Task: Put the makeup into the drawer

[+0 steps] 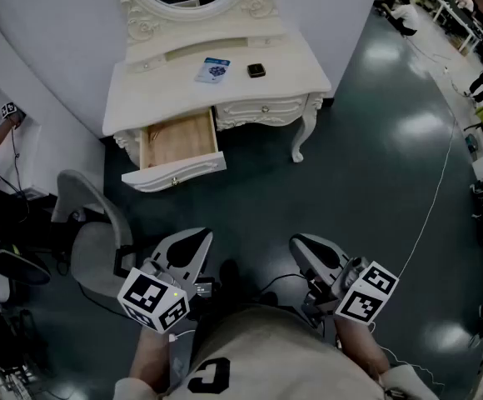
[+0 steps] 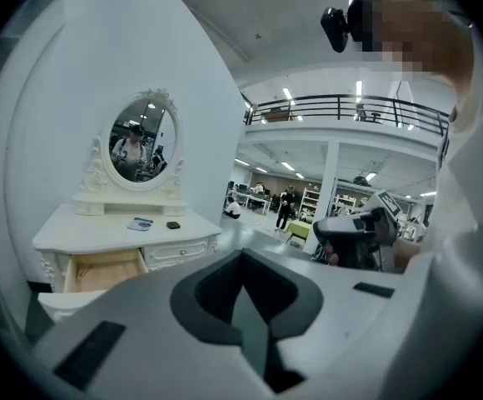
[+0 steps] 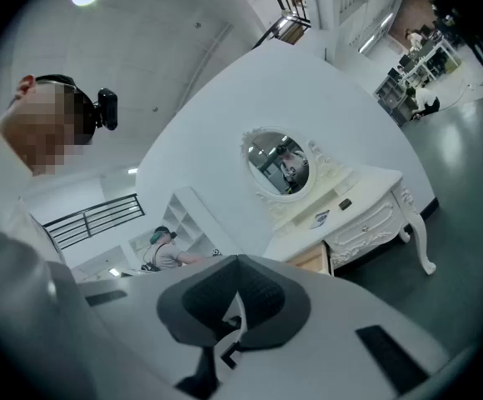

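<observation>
From the head view, the left gripper [image 1: 193, 240] and right gripper [image 1: 306, 247] hang close to the person's body, well apart from the white dressing table [image 1: 308, 77]. I take it they are only approaching it. The makeup, a blue-and-white pack [image 1: 214, 69] and a small dark compact [image 1: 256, 70], lies on the tabletop. The drawer [image 1: 179, 140] below stands pulled out and bare, ready to receive them. A dark letter shows on the person's shirt [image 1: 211, 377], seemingly a C.

In the left gripper view the jaws are clenched together on nothing, with the table far off. The pack's print is too small to read.

In the right gripper view the jaws are likewise pressed closed and empty, and the mirror [image 3: 281, 162] and tabletop are distant.
</observation>
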The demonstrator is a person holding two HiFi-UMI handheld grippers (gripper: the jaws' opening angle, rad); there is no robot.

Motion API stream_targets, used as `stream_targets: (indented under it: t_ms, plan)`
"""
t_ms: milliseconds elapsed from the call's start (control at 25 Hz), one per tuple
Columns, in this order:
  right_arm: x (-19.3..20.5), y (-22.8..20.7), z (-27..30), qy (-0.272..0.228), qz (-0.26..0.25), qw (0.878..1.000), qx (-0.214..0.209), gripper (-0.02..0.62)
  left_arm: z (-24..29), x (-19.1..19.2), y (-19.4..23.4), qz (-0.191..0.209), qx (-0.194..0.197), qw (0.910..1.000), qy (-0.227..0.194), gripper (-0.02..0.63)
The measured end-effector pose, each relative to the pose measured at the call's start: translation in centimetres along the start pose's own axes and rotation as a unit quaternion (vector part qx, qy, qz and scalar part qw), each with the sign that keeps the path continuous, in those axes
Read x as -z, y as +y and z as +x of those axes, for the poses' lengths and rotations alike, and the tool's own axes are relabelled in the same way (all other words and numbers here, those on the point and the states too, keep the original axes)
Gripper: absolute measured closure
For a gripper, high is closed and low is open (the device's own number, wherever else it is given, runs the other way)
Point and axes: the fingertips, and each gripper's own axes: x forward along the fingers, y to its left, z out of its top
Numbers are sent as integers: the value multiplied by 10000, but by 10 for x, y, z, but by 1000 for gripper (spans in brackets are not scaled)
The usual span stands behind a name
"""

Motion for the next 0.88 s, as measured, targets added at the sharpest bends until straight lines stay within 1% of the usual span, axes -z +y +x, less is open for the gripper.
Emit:
stream_targets:
  t_ms: [120,280,360,440,520,600,640,760,880]
  plan:
    - [5,4,22,77,159,9996,207,569,-2,-11,6,85,233,9997,5,551]
    - [9,17,57,189,130,9992,322,569,-5,-29,17,-39,686,9975,-153,551]
    - [9,19,75,209,108,9989,405,569,-6,-35,28,-1,742,9971,-170,551]
    - [8,19,92,123,168,9984,528,569,-8,-38,41,42,763,9969,-161,551]
    - [9,19,110,108,263,9978,593,569,-13,-39,49,-100,964,9951,-191,551]
    - [14,22,126,236,322,9973,616,569,-15,-39,50,-268,1225,9919,-209,551]
    - [17,24,133,292,331,9970,628,569,-16,-39,52,-256,1265,9914,-212,551]
    - [22,29,150,365,345,9965,668,569,-18,-41,61,-109,1185,9925,-265,551]
    - [25,30,160,444,319,9957,750,569,-22,-45,71,-170,1211,9918,-366,551]
